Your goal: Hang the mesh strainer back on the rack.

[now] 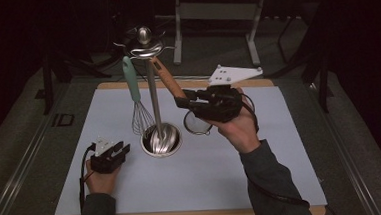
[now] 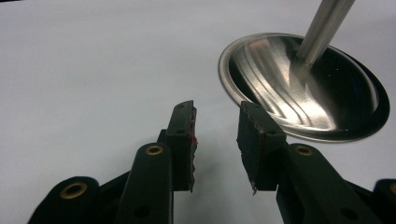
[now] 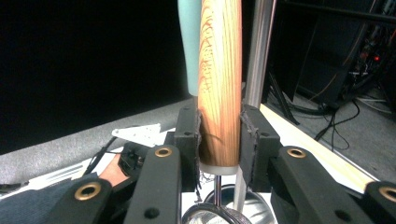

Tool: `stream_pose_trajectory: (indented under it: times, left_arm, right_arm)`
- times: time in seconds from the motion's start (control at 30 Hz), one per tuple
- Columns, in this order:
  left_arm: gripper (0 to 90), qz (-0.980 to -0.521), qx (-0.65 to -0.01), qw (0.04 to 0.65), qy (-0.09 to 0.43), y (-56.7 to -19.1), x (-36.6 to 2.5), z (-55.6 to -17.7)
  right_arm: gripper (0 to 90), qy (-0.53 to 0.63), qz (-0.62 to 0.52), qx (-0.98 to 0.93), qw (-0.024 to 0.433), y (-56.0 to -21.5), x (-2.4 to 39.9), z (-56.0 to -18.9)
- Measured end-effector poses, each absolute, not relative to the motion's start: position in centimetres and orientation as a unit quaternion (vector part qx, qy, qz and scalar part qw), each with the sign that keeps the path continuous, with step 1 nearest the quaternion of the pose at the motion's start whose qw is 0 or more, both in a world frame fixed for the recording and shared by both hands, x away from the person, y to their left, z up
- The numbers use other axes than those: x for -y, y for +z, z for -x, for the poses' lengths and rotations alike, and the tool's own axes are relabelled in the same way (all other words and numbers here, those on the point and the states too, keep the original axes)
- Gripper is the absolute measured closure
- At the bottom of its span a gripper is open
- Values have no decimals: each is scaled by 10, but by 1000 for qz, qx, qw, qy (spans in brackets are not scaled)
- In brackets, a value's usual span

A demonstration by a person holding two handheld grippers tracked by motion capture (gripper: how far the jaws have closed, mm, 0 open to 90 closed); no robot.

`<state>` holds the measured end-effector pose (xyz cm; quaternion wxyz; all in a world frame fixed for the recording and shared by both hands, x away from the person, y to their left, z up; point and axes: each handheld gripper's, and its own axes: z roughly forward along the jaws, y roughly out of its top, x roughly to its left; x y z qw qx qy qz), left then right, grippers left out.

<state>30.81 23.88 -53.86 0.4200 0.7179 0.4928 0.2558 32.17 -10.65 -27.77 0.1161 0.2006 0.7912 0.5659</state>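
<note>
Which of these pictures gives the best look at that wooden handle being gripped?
The right gripper view: the wooden handle stands close up, its grain clear, clamped between the right gripper. The high view shows it small and slanted, leaning toward the utensil stand. The left gripper view looks at the stand's base.

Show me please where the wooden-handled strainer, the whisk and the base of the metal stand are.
wooden-handled strainer (image 3: 219, 93): right gripper view, on its wooden handle.
whisk (image 1: 141, 119): high view, on its wire loops.
stand base (image 2: 280, 93): left gripper view, on the shiny round dish.
</note>
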Motion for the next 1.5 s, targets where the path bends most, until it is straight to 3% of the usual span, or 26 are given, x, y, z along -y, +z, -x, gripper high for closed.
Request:
stream_pose_trajectory:
  times: [0.63,1.3,1.5]
  left_arm:
    - [666,-716,-495,422,254,-539,-239,-309]
    - [665,-716,-495,422,254,-539,-239,-309]
    - [665,-716,-495,421,254,-539,-239,-309]
  right_arm:
    - [698,522,-197,-823,102,-289,76,-351]
    - [635,512,-211,-827,101,-293,85,-357]
    - [649,485,-206,-841,124,-300,88,-357]
